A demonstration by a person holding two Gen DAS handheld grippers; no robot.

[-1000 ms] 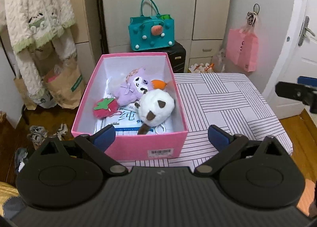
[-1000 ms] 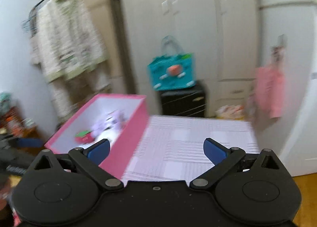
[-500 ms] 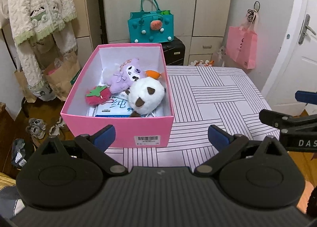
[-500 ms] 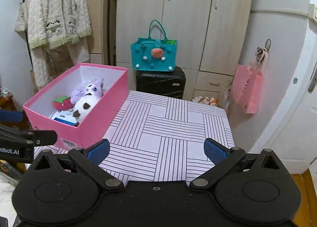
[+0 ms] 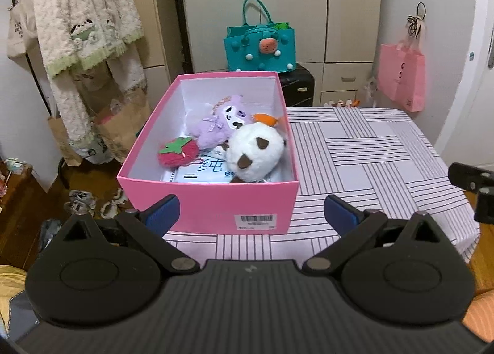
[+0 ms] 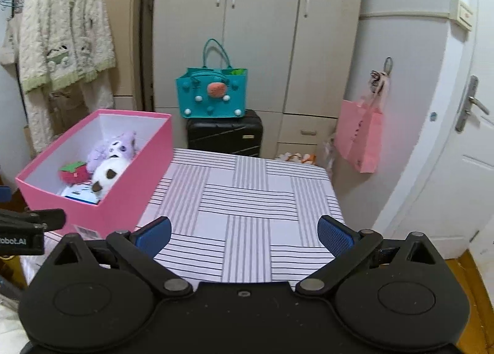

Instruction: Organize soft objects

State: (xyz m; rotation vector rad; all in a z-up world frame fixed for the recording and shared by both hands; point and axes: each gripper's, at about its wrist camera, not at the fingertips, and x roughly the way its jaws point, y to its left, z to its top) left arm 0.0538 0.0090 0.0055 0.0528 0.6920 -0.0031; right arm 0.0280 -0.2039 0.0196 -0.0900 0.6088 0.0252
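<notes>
Your left gripper (image 5: 250, 213) is spread wide and empty just off the near short wall of the pink box (image 5: 213, 205); your right gripper (image 6: 244, 235) is likewise spread and empty over the striped table (image 6: 247, 199), near its front edge. The box sits at the table's left edge, long axis running front to back, barcode end toward you. Only the left view looks straight in: white plush (image 5: 254, 150), purple plush (image 5: 220, 124), strawberry plush (image 5: 177, 153), printed packet (image 5: 205, 171) underneath; right view adds the door handle (image 6: 472, 103).
</notes>
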